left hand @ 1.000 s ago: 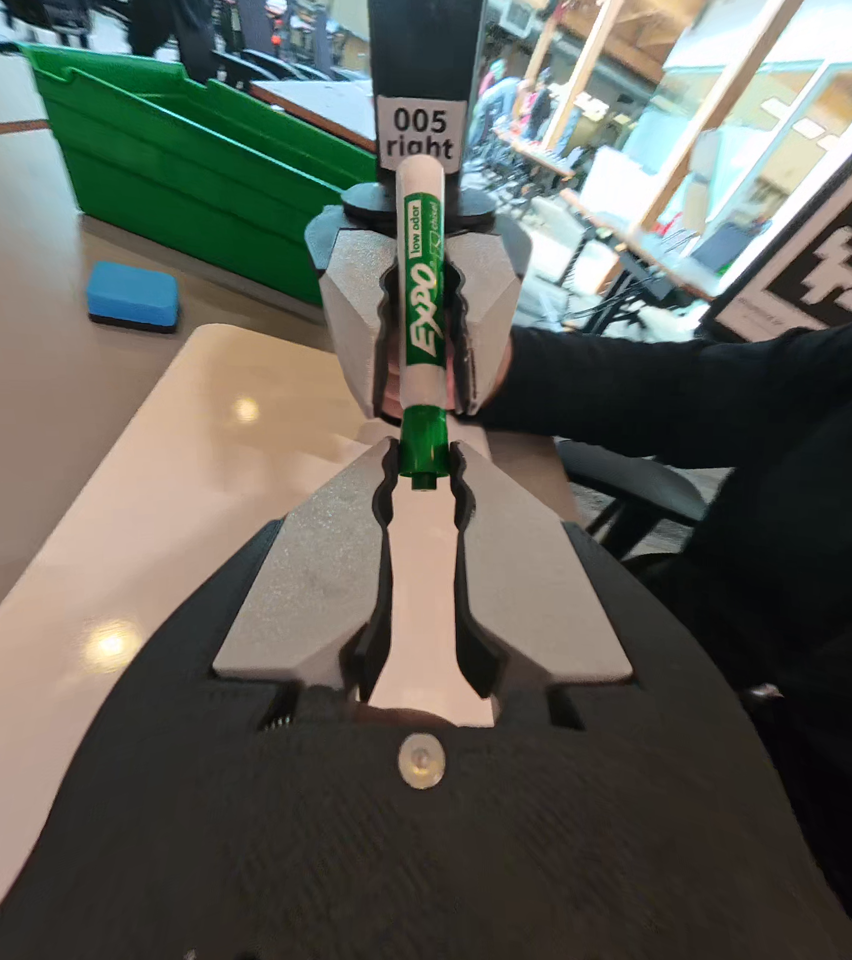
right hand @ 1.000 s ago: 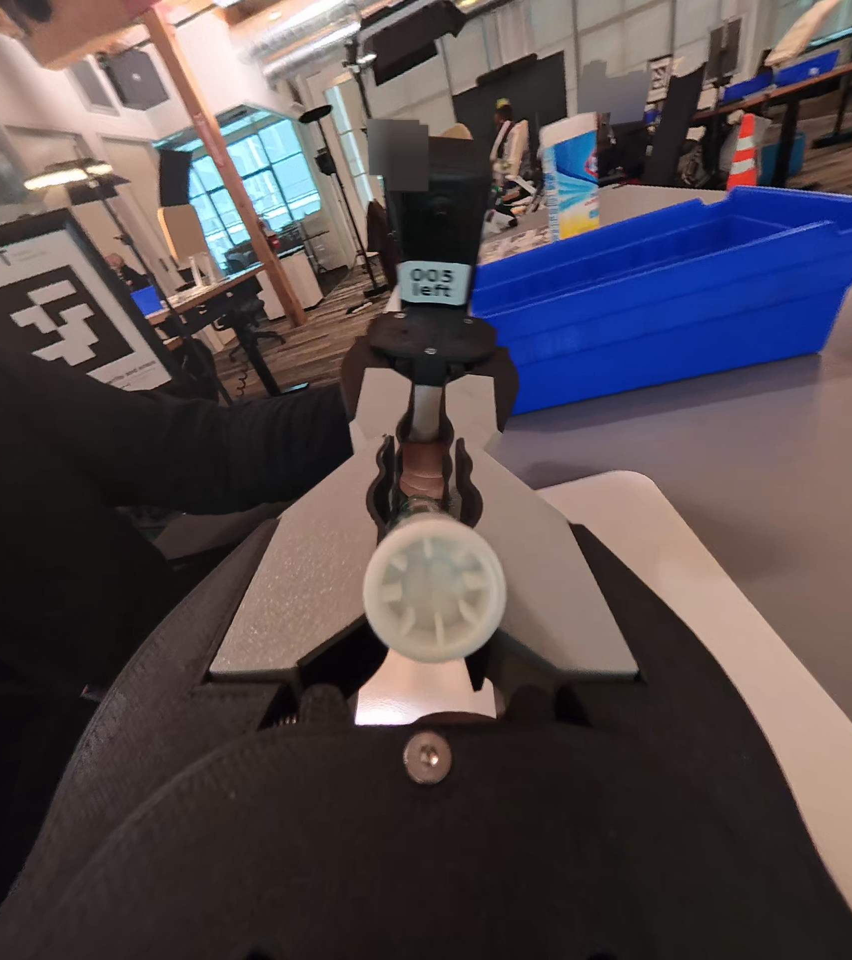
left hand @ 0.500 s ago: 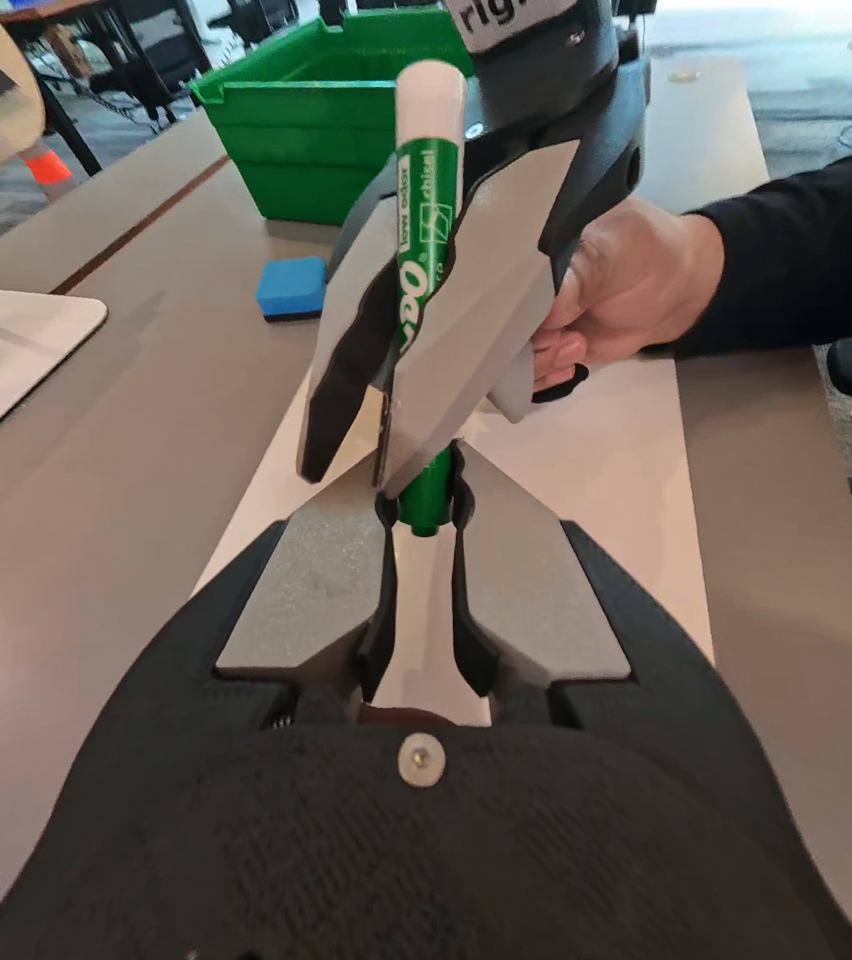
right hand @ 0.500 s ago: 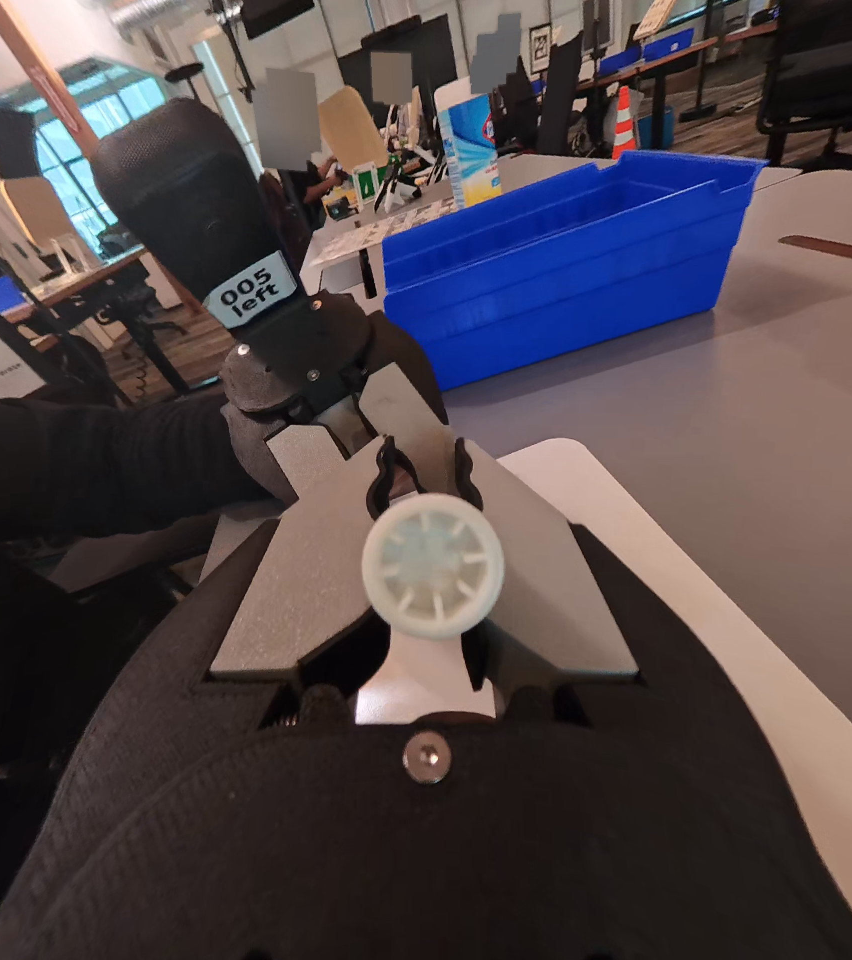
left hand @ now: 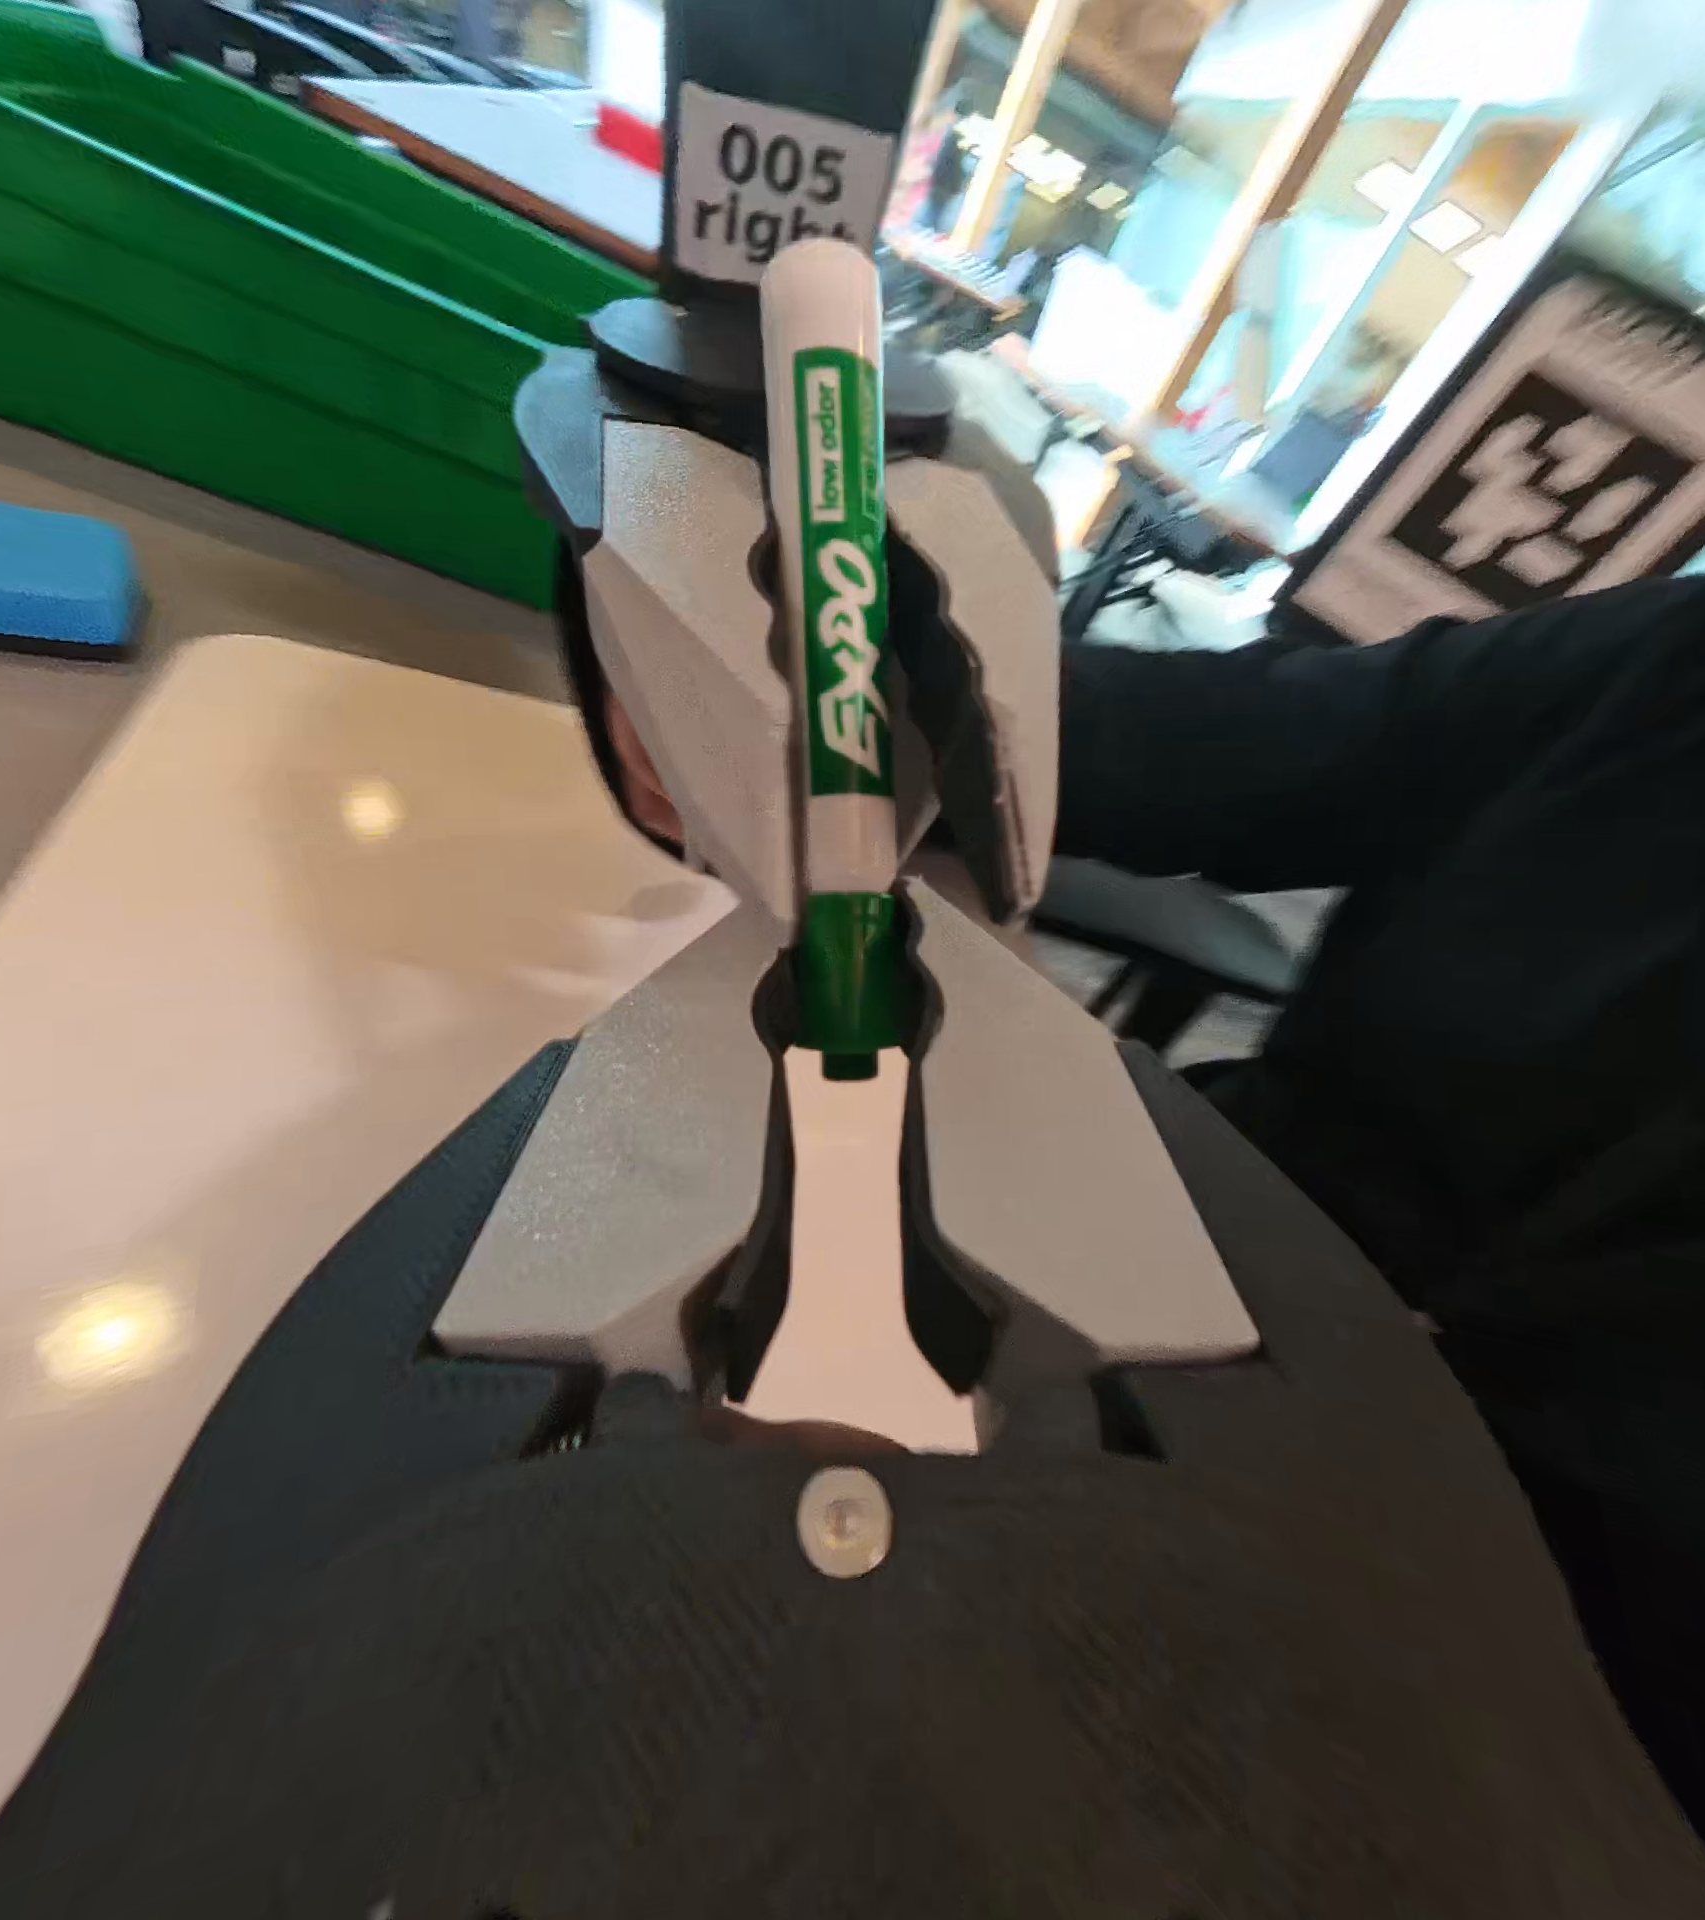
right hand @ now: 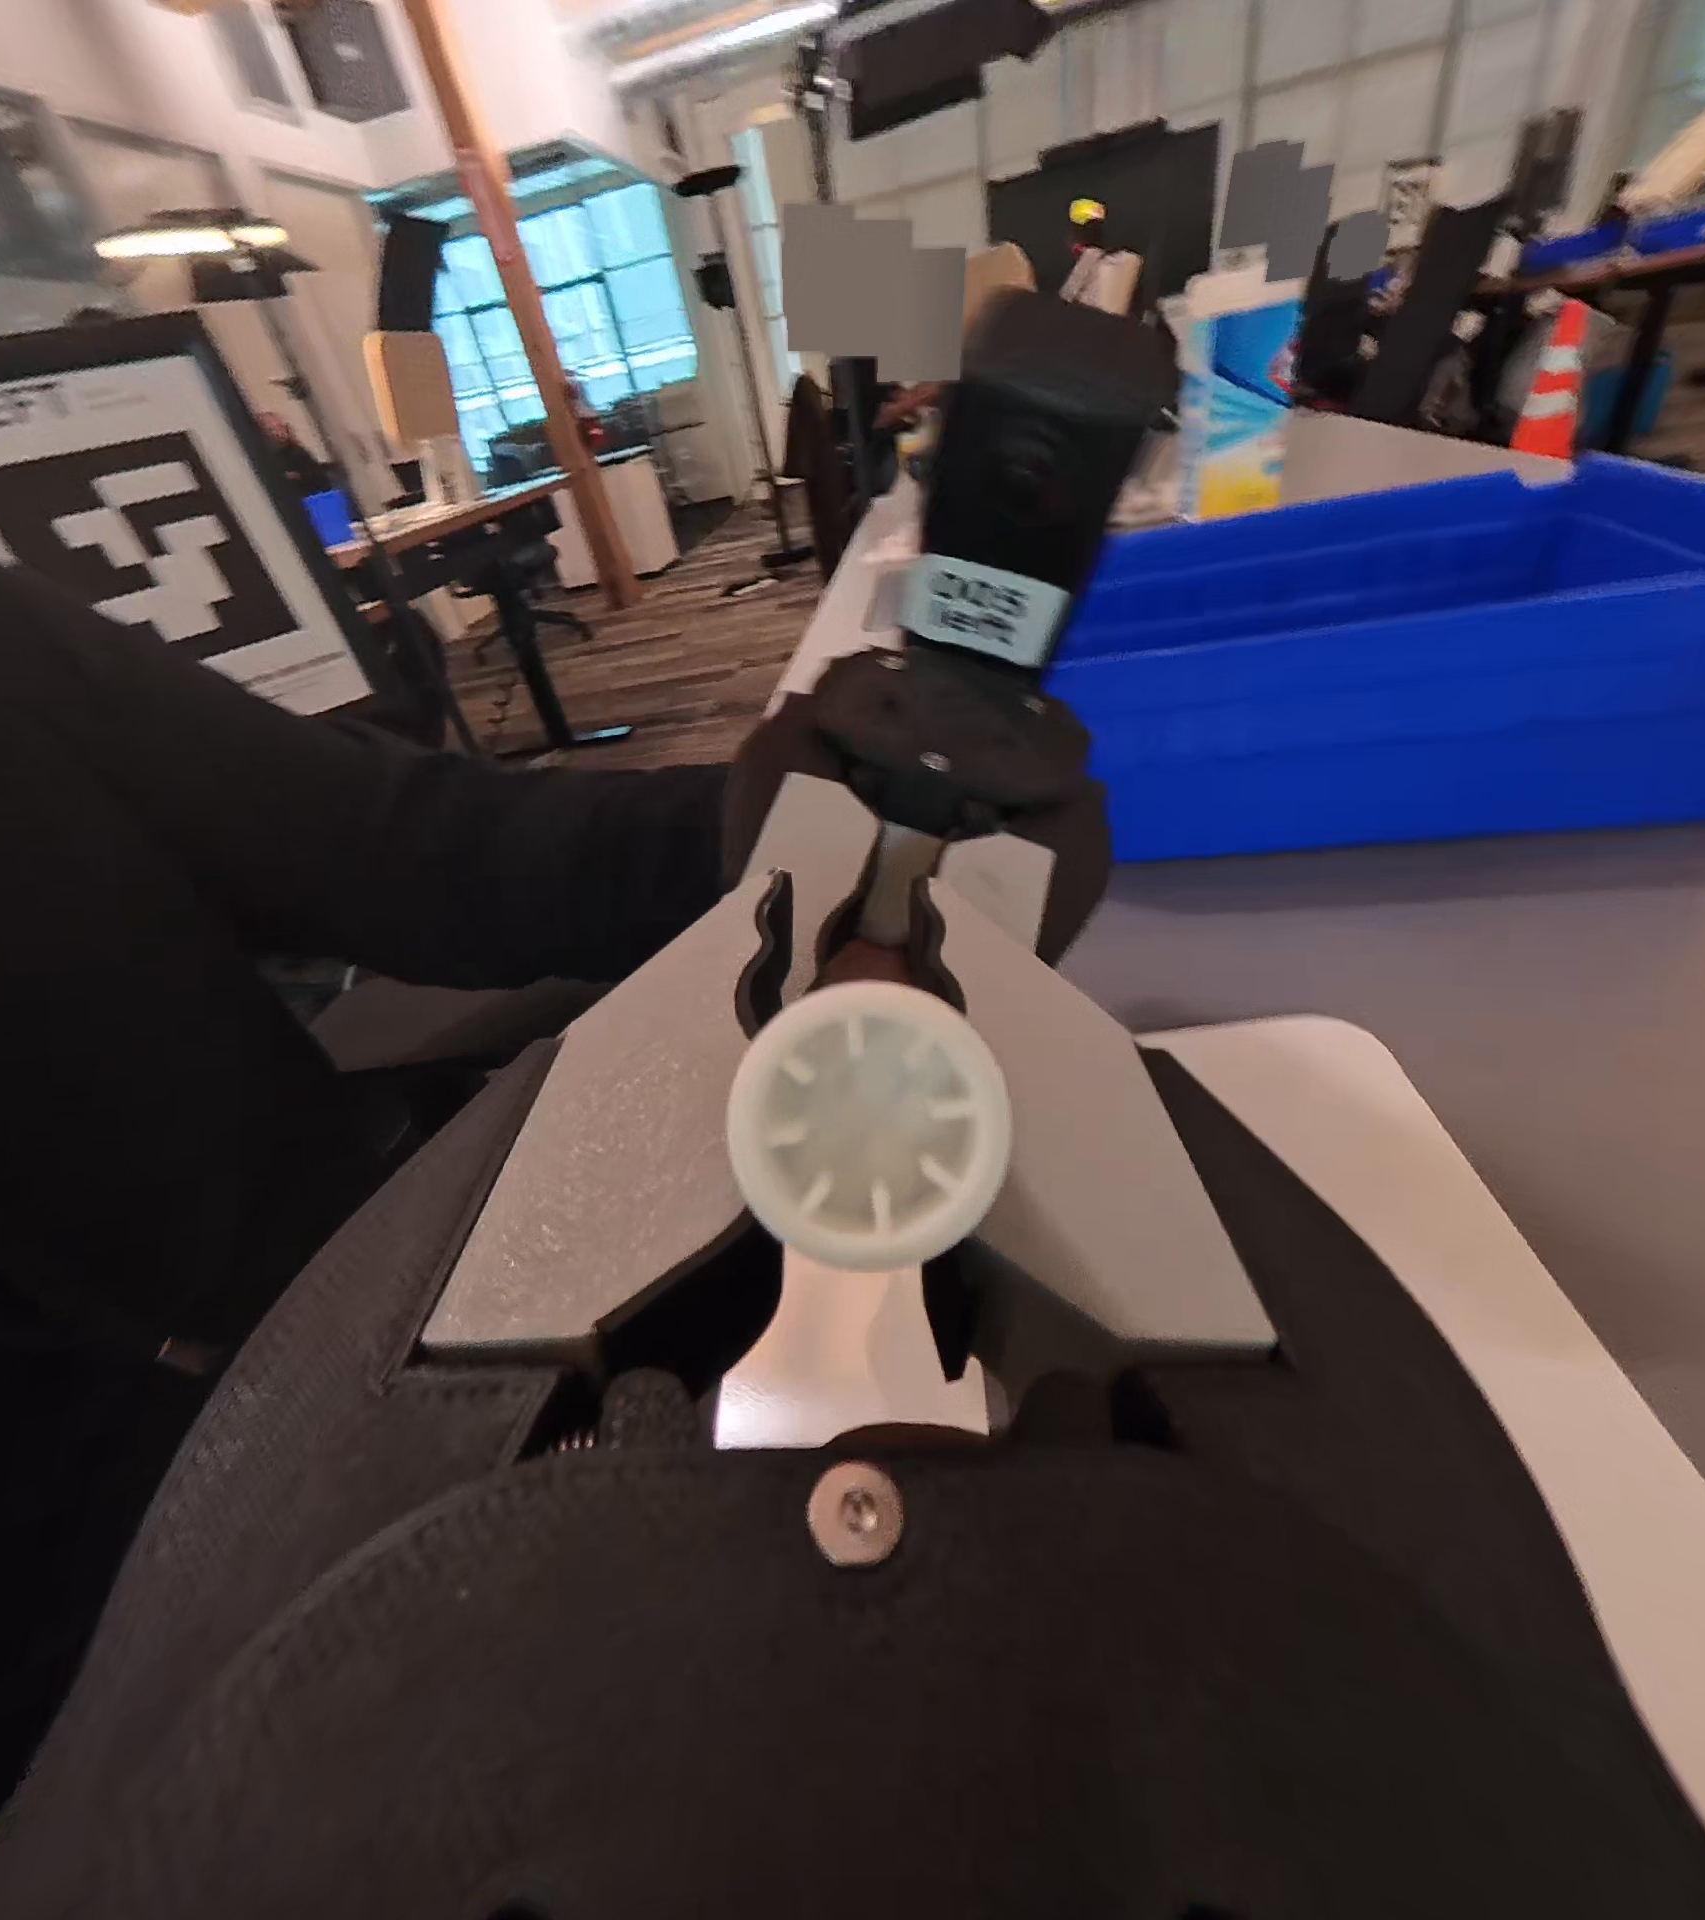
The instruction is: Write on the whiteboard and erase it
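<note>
A green-and-white marker (left hand: 832,623) is held between both grippers above the whiteboard (left hand: 256,935). My left gripper (left hand: 843,935) is shut on the marker's green cap (left hand: 846,982). My right gripper (left hand: 879,894) faces it and is shut on the white barrel. In the right wrist view the marker's round white rear end (right hand: 869,1127) points at the camera between my right gripper's (right hand: 853,914) fingers. The left gripper's black handle (right hand: 1024,499) stands behind it. The cap and barrel look joined. The whiteboard (right hand: 1450,1195) looks blank where it shows.
A blue eraser (left hand: 6,571) lies on the table left of the whiteboard. A green bin (left hand: 204,343) stands behind it. A blue bin (right hand: 1450,675) stands on the table on the other side. A person's black sleeves (left hand: 1399,748) reach in from the side. My hands' fingertips stand some 6 cm from each other. The left tips stand about 25 cm off the blue eraser (left hand: 6,571).
Half a second ago both grippers had swung and tilted with the marker. They are back facing each other head-on, as one second ago. Both grips are unchanged.
</note>
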The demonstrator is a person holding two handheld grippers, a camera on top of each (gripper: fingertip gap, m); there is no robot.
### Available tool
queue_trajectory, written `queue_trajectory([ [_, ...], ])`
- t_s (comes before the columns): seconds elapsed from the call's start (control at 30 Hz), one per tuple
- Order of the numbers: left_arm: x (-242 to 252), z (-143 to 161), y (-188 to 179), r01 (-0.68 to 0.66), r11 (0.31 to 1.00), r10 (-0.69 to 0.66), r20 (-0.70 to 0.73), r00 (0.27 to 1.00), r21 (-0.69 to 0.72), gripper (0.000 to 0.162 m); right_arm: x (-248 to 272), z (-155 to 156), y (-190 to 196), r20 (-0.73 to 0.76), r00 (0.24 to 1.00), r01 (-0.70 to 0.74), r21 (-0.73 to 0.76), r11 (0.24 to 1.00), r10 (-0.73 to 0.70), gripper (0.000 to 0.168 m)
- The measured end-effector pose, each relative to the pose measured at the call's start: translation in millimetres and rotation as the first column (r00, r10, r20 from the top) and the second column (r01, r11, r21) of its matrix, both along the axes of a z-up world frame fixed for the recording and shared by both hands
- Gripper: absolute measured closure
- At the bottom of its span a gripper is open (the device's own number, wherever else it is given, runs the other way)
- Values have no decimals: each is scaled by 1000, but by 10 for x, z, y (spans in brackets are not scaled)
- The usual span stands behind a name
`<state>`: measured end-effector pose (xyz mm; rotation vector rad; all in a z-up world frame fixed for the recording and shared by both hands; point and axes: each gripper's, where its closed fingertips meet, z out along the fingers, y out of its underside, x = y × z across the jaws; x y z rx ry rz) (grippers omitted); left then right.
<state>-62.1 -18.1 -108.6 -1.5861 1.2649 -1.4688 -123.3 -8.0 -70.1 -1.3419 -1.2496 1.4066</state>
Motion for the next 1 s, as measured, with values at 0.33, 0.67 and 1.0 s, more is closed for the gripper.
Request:
queue_trajectory([
  [0.33,-85,-229,863,-301,446,665,-87,742,843,150,106,-261,674,57,956,290,-354,889,-289,149],
  [0.67,26,-111,264,-206,926,264,-152,953,315,150,63,-52,234,5,993,117,-47,992,-117,148],
  [1.0,-15,-115,221,-166,955,197,-104,975,247,150,-4,-43,182,-2,996,83,-75,994,-84,148],
])
